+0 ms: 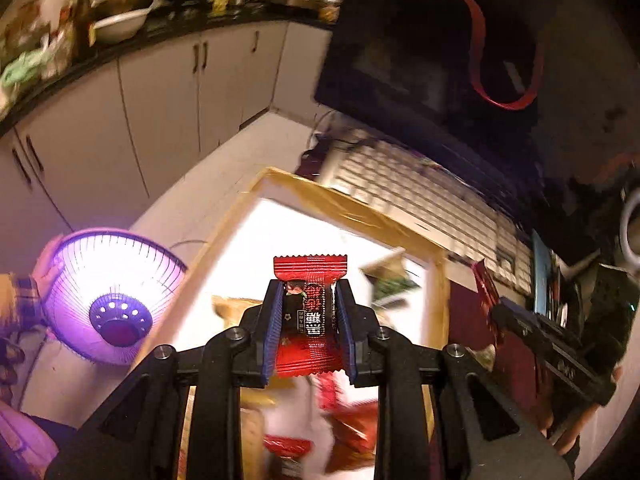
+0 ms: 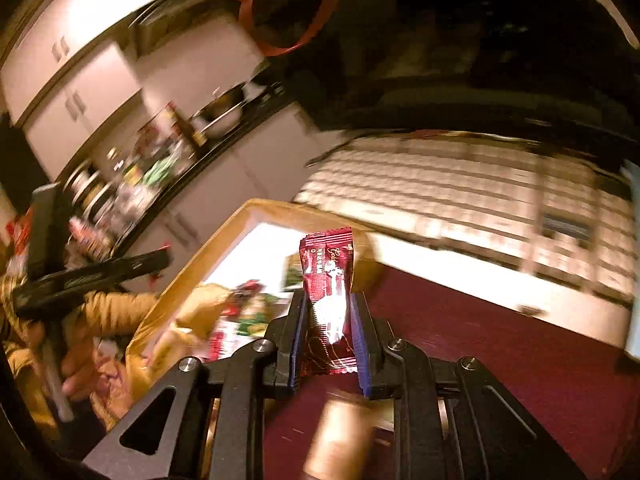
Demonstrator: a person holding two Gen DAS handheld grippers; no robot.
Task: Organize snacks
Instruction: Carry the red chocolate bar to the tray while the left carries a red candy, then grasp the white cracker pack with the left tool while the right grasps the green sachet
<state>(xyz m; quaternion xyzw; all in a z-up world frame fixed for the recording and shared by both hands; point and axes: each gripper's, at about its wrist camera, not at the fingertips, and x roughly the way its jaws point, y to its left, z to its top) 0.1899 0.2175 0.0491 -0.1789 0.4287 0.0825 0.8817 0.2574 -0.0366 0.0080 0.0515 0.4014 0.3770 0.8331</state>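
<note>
My left gripper (image 1: 309,292) is shut on a red and black snack packet (image 1: 309,312), held above a white tray with a wooden rim (image 1: 352,204). Several red, gold and green snack packets (image 1: 352,432) lie blurred in the tray below it. My right gripper (image 2: 329,304) is shut on a dark red snack packet (image 2: 328,292), held over the tray's right rim (image 2: 280,208) and a maroon table (image 2: 500,344). The right gripper also shows at the right edge of the left wrist view (image 1: 548,344). The left gripper shows at the left of the right wrist view (image 2: 88,276).
A glowing round heater with a wire guard (image 1: 112,292) stands left of the tray. White cabinets (image 1: 160,100) under a cluttered dark counter (image 1: 120,20) lie behind. A white slatted crate (image 1: 420,196) sits past the tray. A person in dark clothes (image 1: 460,40) is beyond it.
</note>
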